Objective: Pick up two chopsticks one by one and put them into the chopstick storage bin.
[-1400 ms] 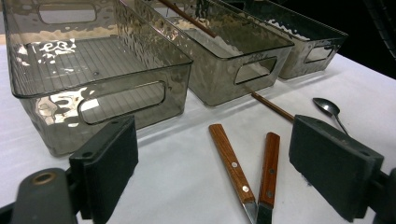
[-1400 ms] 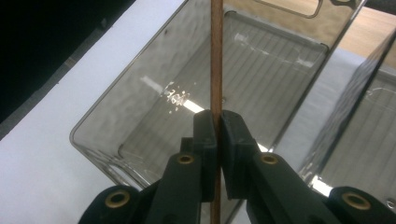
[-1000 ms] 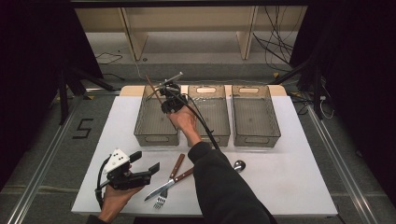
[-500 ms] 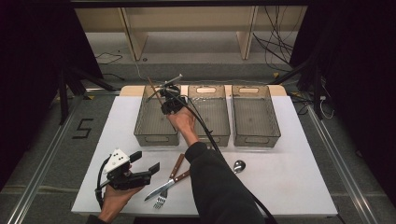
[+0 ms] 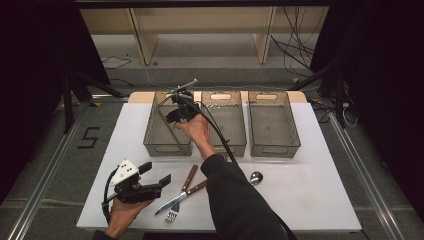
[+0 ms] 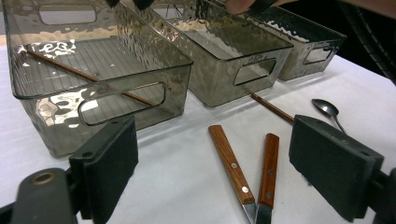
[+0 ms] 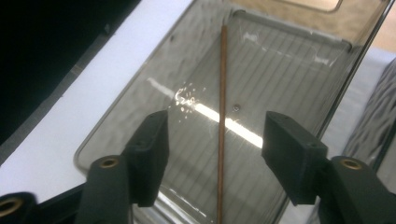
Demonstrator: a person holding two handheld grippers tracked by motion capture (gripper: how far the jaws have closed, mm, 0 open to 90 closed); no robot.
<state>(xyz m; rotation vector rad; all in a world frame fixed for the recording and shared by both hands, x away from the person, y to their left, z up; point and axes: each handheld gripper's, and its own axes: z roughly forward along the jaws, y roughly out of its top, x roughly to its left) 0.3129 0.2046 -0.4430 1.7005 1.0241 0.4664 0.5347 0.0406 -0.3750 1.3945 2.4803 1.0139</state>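
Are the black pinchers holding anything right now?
No. The right gripper has just been opening; the chopstick lies loose in the left bin below it. The left gripper is open too, holding nothing.

Frame edge cuts the knife [image 6: 233,170] blades short.

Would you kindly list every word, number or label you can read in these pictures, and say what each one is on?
"5": a black figure on the grey floor, left of the table.
Embossed mark on the middle bin's front wall, in the left gripper view: too small to read.
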